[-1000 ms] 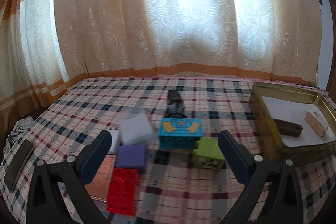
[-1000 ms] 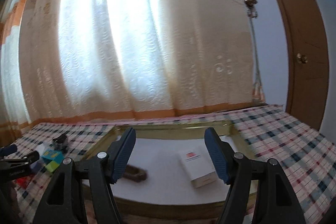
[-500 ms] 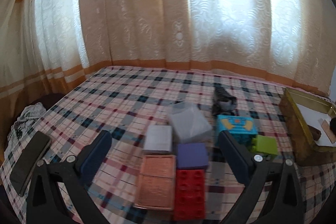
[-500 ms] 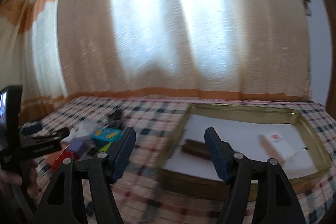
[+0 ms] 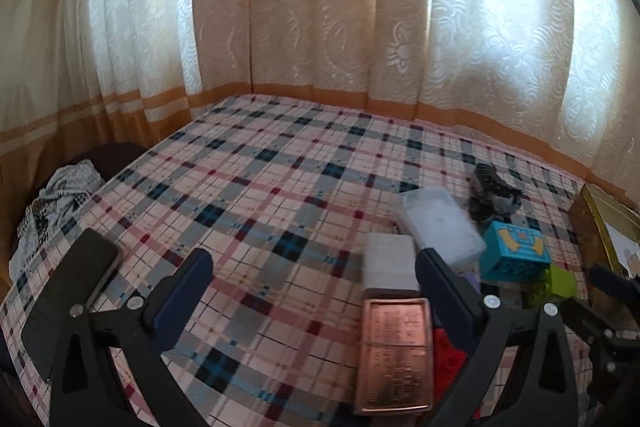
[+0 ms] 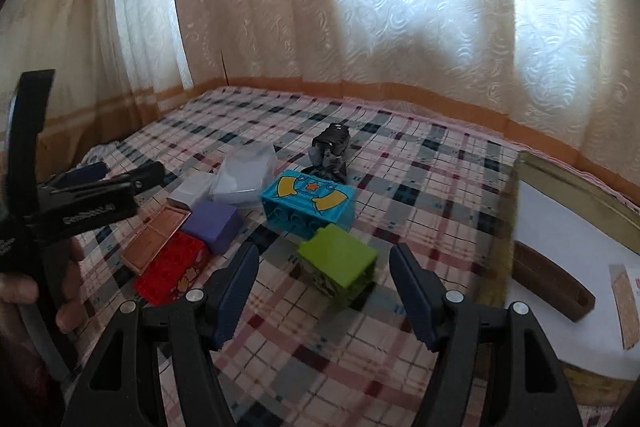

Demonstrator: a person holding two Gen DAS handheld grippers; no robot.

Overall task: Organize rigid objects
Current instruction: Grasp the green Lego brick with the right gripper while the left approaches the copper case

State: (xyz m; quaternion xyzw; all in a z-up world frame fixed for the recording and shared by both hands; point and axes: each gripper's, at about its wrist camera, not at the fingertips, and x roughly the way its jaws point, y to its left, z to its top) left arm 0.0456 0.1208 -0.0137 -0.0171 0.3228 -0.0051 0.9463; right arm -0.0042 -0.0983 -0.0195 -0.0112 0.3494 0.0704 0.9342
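A cluster of blocks lies on the plaid cloth. In the right wrist view my right gripper [image 6: 324, 267] is open around the green brick [image 6: 340, 259], its pads apart from it. Behind the green brick stand the blue brick [image 6: 310, 205], a purple block [image 6: 212, 223], a red brick [image 6: 172, 267], a copper tin [image 6: 156, 235], a white box [image 6: 190, 193] and a clear box [image 6: 248, 171]. My left gripper [image 5: 314, 267] is open over bare cloth, with the copper tin [image 5: 396, 351] just inside its right finger.
A gold tray [image 6: 560, 179] at the right holds a brown wooden piece [image 6: 552, 287] and a card box [image 6: 626, 307]. A black object [image 6: 332, 147] lies behind the blue brick. A phone [image 5: 68, 299] rests at the left table edge. Curtains hang behind.
The right gripper swung left from over the tray to the block cluster and came around the green brick. The left gripper moved left, so the blocks slid to the right of its view.
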